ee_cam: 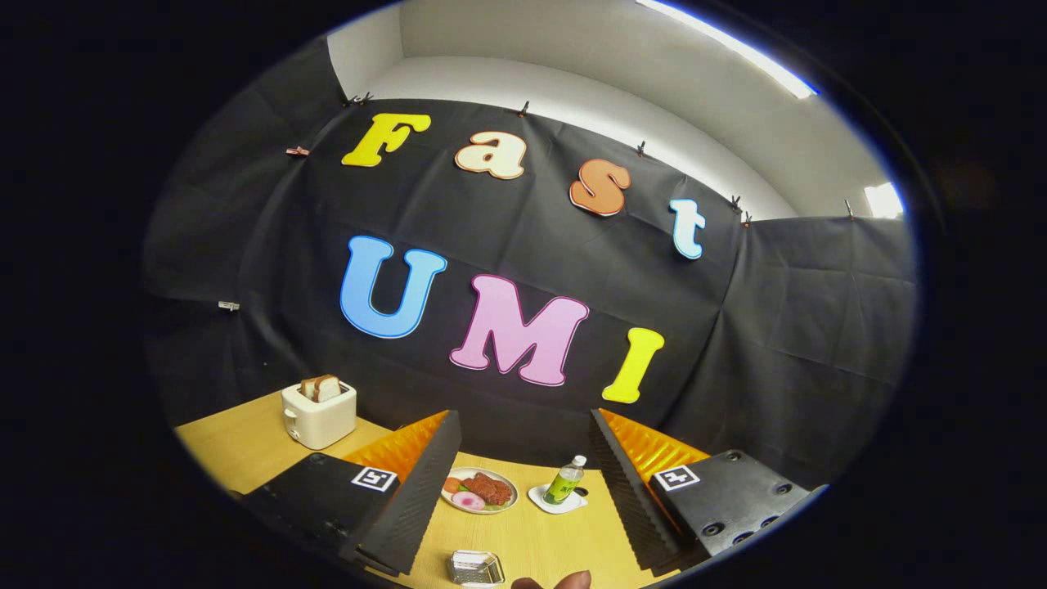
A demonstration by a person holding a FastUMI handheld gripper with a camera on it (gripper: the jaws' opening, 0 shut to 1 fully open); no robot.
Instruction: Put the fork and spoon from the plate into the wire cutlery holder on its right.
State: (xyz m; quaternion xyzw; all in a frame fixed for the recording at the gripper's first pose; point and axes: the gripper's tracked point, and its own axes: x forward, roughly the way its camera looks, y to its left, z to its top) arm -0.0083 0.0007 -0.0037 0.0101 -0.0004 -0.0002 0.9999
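Gripper view. The gripper (523, 483) is held high and level above a pale wooden table (237, 446), its two ridged fingers (425, 491) spread wide apart and grasping nothing. Between the fingers and just beyond their tips lies a round plate (458, 509) bearing what looks like a reddish-brown patty, a pink slice and some green; no fork or spoon can be made out on it at this size, so the long axis of the cutlery cannot be told. Just beside that plate, toward the right finger, a small green bottle (565, 483) with a white cap stands upright on a white square coaster (546, 501). Nearer than the plate, low between the fingers, sits a small silvery container (476, 568) with a ribbed or meshed look; whether this is the wire cutlery holder cannot be told. Fingertips of a person's hand (572, 580) show just beside it. Well apart, beyond the left finger, a cream toaster (318, 413) holds two slices of bread. The move ahead appears to turn on lowering and tipping the open fingers down toward the plate, which lies ahead and below; the task seems not yet begun.
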